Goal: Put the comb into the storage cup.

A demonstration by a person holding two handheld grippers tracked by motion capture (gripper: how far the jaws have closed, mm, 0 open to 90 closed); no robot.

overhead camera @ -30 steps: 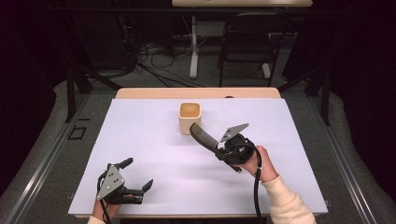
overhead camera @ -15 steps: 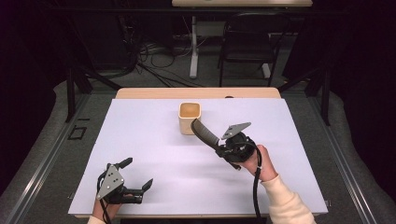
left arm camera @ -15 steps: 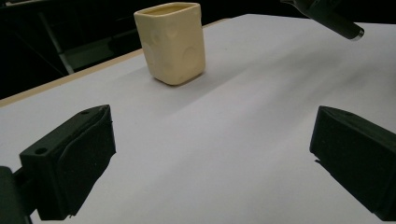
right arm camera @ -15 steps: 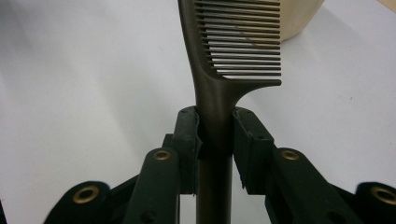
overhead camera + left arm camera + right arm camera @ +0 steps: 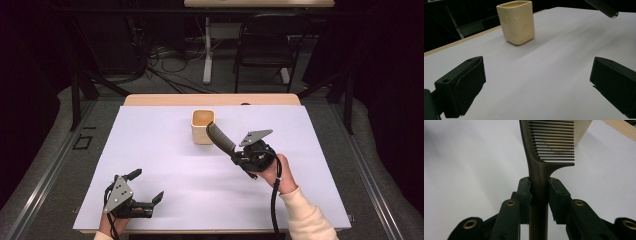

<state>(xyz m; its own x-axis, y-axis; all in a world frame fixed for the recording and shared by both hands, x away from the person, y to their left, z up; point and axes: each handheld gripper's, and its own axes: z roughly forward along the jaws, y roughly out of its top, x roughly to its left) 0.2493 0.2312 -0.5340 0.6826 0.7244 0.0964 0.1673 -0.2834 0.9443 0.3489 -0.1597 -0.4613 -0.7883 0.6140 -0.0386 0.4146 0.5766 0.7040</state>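
A white-covered worktop [image 5: 165, 150] seen from above, with a strip of bare wood along its far edge and dark floor, cables and a chair [image 5: 264, 50] beyond. Most of the surface is bare: wide open room lies to the left, across the middle and along the near edge.

One small cream cup [image 5: 202, 126] with rounded corners stands upright near the far centre, well away from all edges. In the left gripper view the cup [image 5: 516, 22] stands on the white surface ahead of the jaws.

The person's right hand [image 5: 277, 170] reaches in from the lower right, in a cream sleeve [image 5: 307, 220], forearm angled toward the centre. It holds the right gripper [image 5: 239, 159] raised over the worktop, pointing up and to the left toward the cup. Its jaws are clamped on the handle of a dark comb [image 5: 220, 138]. The comb slants away from the gripper, and its toothed end reaches the cup's near right rim; whether it touches cannot be told. In the right gripper view the comb [image 5: 541, 173] is pinched at the neck just below the teeth, with the cup's cream wall behind them.

The left hand [image 5: 107, 227] sits at the near left edge, holding the left gripper [image 5: 148, 186] low over the worktop, pointing right. Its jaws are spread wide and hold nothing; in its own view the left gripper [image 5: 537, 87] has bare white surface between its jaws.
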